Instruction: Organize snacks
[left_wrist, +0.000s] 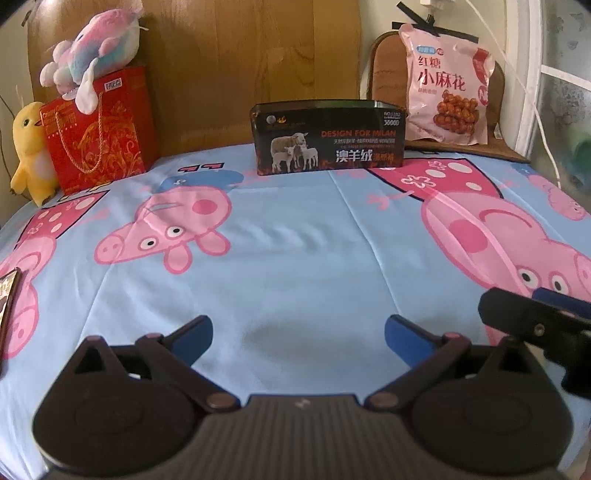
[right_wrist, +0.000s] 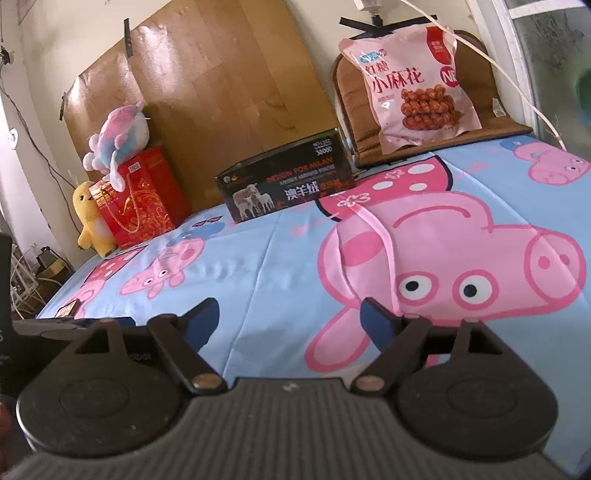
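A pink snack bag (left_wrist: 447, 92) leans on a brown chair cushion at the far right; it also shows in the right wrist view (right_wrist: 413, 88). A dark open box (left_wrist: 328, 138) with sheep pictures stands at the back of the bed, also in the right wrist view (right_wrist: 284, 181). A small dark snack packet (left_wrist: 9, 295) lies at the left edge, also in the right wrist view (right_wrist: 68, 308). My left gripper (left_wrist: 297, 339) is open and empty above the sheet. My right gripper (right_wrist: 290, 321) is open and empty; part of it shows in the left wrist view (left_wrist: 535, 317).
A blue cartoon-pig sheet (left_wrist: 295, 240) covers the bed. A red gift bag (left_wrist: 98, 136) with a pink plush (left_wrist: 96, 48) on top and a yellow plush chick (left_wrist: 31, 155) stand at the back left. A wooden board (left_wrist: 251, 66) backs the bed. White cables (right_wrist: 517, 85) hang at right.
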